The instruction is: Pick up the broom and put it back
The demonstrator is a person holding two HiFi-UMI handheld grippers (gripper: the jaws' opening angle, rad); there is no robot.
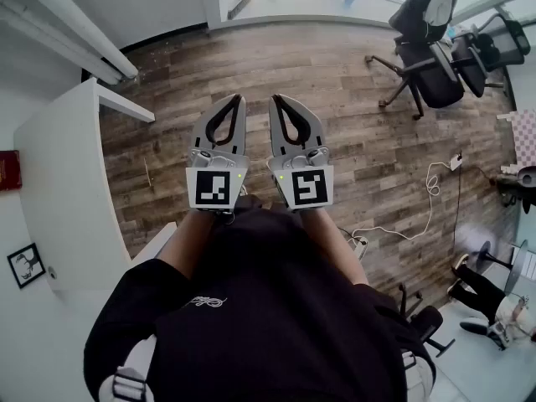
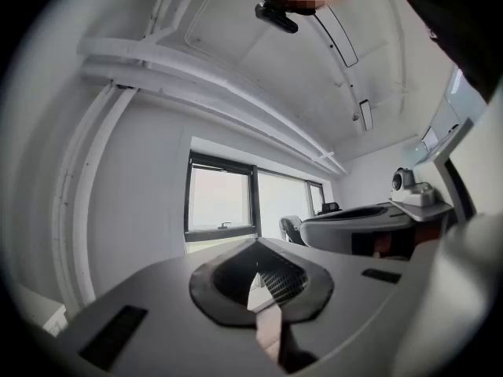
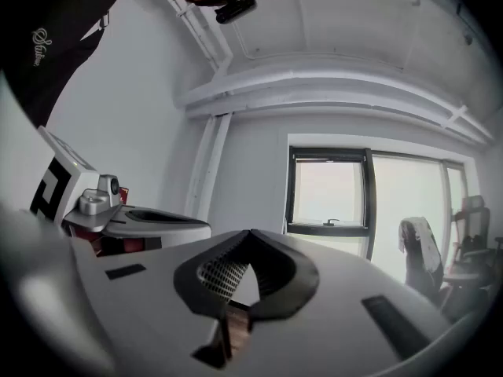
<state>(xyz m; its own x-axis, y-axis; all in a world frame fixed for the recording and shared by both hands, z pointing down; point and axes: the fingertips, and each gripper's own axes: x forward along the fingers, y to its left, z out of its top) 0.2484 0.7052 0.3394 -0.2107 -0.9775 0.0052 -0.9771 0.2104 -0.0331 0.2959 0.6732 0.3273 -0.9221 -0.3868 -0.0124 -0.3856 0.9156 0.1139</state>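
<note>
Item one, left gripper (image 1: 238, 99): I hold it level out in front of the body, its marker cube facing up at me. In the left gripper view the gripper (image 2: 255, 243) has its jaws brought together at the tips, with nothing between them but floor seen through the loop. Item two, right gripper (image 1: 275, 99): it sits just beside the left, parallel to it and also level. In its own view (image 3: 250, 234) the jaws are fully closed and empty. Item three, the broom: neither gripper has it. The only candidate I see is a slanted stick-like object (image 1: 239, 5) at the foot of the far wall below the window (image 2: 220, 199), well apart from both grippers; it is too small for me to say for certain what it is. Item four, wood floor (image 1: 335, 74) under both grippers. Item five, white bench (image 1: 59, 166) to the left. Item six, black office chairs (image 1: 427, 65) at the upper right. Item seven, a white cable (image 1: 419, 216) trailing over the floor to the right.
</note>
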